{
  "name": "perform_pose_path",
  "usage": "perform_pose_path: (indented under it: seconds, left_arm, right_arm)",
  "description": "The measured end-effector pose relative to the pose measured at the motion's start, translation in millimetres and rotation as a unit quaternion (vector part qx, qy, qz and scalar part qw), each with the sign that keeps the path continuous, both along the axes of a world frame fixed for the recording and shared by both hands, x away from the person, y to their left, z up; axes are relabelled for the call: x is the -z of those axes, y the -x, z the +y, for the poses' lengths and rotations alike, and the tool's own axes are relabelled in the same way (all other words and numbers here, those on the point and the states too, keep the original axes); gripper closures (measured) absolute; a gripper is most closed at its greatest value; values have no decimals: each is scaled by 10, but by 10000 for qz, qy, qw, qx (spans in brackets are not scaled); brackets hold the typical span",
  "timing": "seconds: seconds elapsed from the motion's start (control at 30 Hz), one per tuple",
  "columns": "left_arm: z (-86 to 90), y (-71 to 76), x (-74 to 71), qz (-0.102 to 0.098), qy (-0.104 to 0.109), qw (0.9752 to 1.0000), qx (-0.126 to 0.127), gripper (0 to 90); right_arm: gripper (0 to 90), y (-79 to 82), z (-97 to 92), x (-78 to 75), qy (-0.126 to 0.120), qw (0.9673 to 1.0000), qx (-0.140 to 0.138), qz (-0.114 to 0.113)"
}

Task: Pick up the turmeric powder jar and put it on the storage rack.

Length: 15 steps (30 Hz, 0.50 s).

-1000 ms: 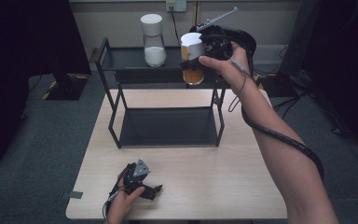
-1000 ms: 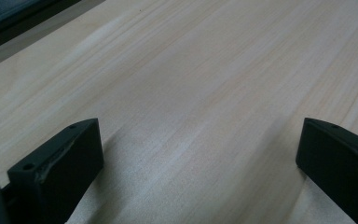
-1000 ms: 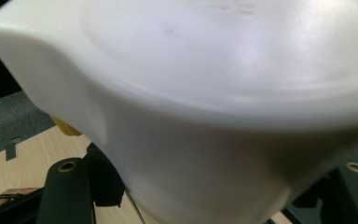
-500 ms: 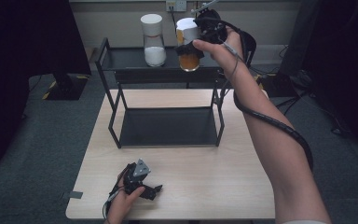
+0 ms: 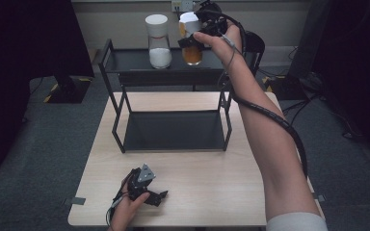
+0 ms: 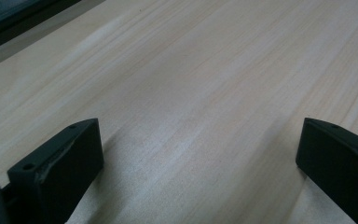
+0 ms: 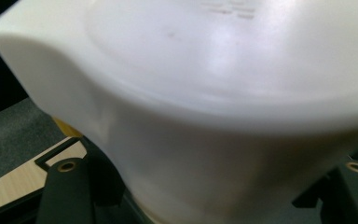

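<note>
Hidden: the far part of the rack's [image 5: 125, 61] top shelf sits behind my right hand [image 5: 221, 41], and the wall beyond is cut off by the frame edge.
Hard to tell: whether the orange jar [image 5: 191, 50] rests on the shelf or hangs just above it; its base is level with the shelf at about 1 o'clock of the rack.
Blurred: in the right gripper view the jar's white lid [image 7: 214, 84] is so close that its edges go soft; small raised marks on top are unreadable.
Right gripper [image 5: 195, 34]: my jaws are clamped on the jar just under its lid, one black jaw on each side in my own view.
Left gripper [image 5: 160, 196]: lies on the table [image 5: 212, 202] at about 7 o'clock, held by my left hand [image 5: 127, 204]; jaws spread wide with bare wood between them in the left gripper view.
Cut off: my left forearm leaves the bottom edge; my right sleeve [image 5: 296, 222] is clipped there too.
Jars: two, both white-lidded and upright on the top shelf level. The white jar [image 5: 158, 41] stands at 11 o'clock of the rack, near the orange one but apart.
Rack: one, black, two shelves; the lower shelf is bare.
Grippers: two.
Cables: one winds along my right forearm [image 5: 270, 134]; the left one trails off the near edge.
Dark shapes: left and right of the table, too dim to name.
</note>
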<state>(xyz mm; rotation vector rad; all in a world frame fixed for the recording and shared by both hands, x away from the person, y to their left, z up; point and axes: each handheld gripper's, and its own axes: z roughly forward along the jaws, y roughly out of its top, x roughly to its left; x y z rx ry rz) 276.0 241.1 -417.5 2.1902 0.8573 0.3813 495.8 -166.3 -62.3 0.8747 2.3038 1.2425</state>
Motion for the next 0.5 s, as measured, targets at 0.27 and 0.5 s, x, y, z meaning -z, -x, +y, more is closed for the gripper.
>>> perform_pose_path:
  seconds: [0.27,0.5]
  left_arm:
    - [0,0,-1,1,-2,10000,-1,0]
    - [0,0,-1,0,-2,10000,-2,0]
  right_arm:
    - [304,-81,19,62,18,10000,14,60]
    - [304,-106,15,121,-39,10000,15,74]
